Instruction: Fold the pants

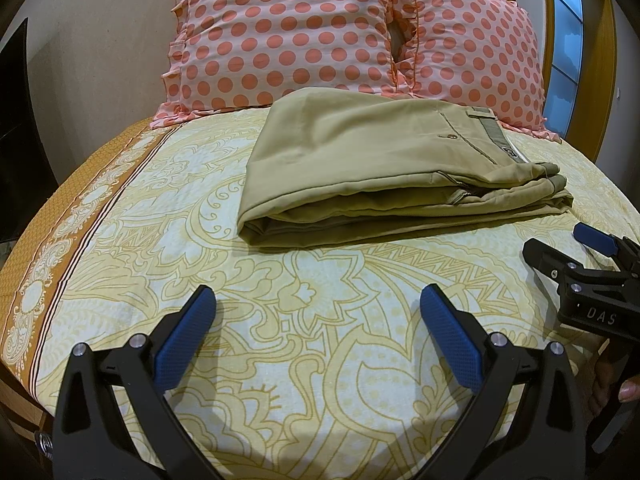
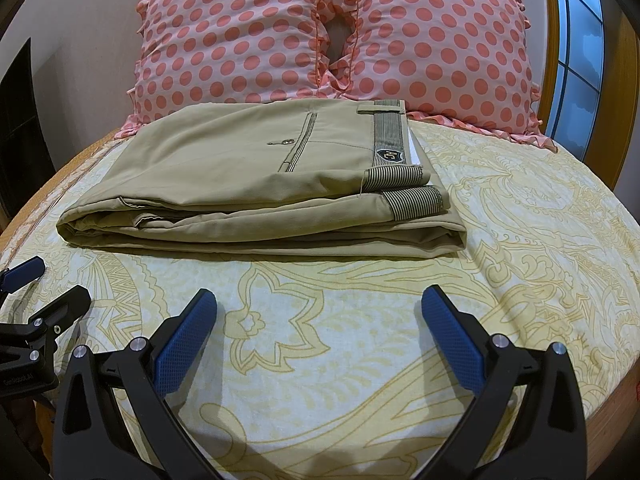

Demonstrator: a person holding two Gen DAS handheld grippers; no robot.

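Note:
Khaki pants [image 1: 384, 172] lie folded in a flat rectangular stack on the bed, waistband with striped lining to the right; they also show in the right wrist view [image 2: 248, 184]. My left gripper [image 1: 318, 296] is open and empty, held above the sheet in front of the pants, apart from them. My right gripper [image 2: 318, 296] is open and empty, also in front of the pants. The right gripper shows at the right edge of the left wrist view [image 1: 560, 246], open. The left gripper shows at the left edge of the right wrist view [image 2: 52, 284], open.
The bed has a yellow floral sheet [image 1: 280, 340] with an orange border at its left edge [image 1: 60, 264]. Two pink polka-dot pillows [image 2: 240, 40] [image 2: 440, 48] stand behind the pants against a wooden headboard [image 2: 624, 100]. A window [image 2: 580, 40] is at the right.

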